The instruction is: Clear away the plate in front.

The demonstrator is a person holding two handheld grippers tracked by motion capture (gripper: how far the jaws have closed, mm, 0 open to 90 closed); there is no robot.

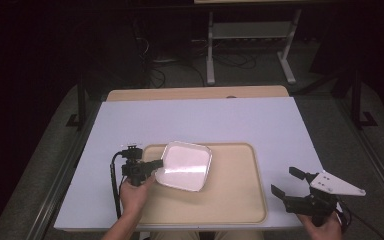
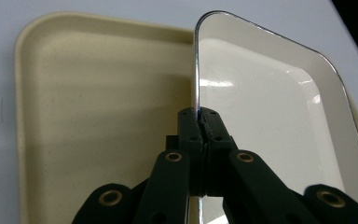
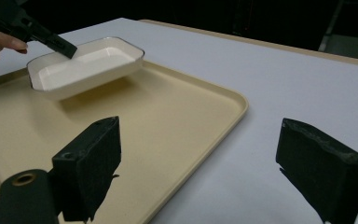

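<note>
A white rectangular dish (image 1: 186,165) with a dark rim hangs tilted just above the left part of a beige tray (image 1: 230,195). My left gripper (image 1: 155,164) is shut on the dish's left rim. In the left gripper view the jaws pinch the rim of the dish (image 2: 270,107) over the tray (image 2: 98,93). My right gripper (image 1: 286,182) stands open off the tray's right edge, over the white table. The right gripper view shows its fingers (image 3: 93,163) wide apart with nothing between them, the tray (image 3: 168,121) and the lifted dish (image 3: 86,65) beyond.
The tray lies on a white tabletop (image 1: 200,120) with a wooden strip (image 1: 195,93) at its far edge. A metal stand (image 1: 250,40) and cables sit on the dark floor behind the table. The person's hands enter from the bottom.
</note>
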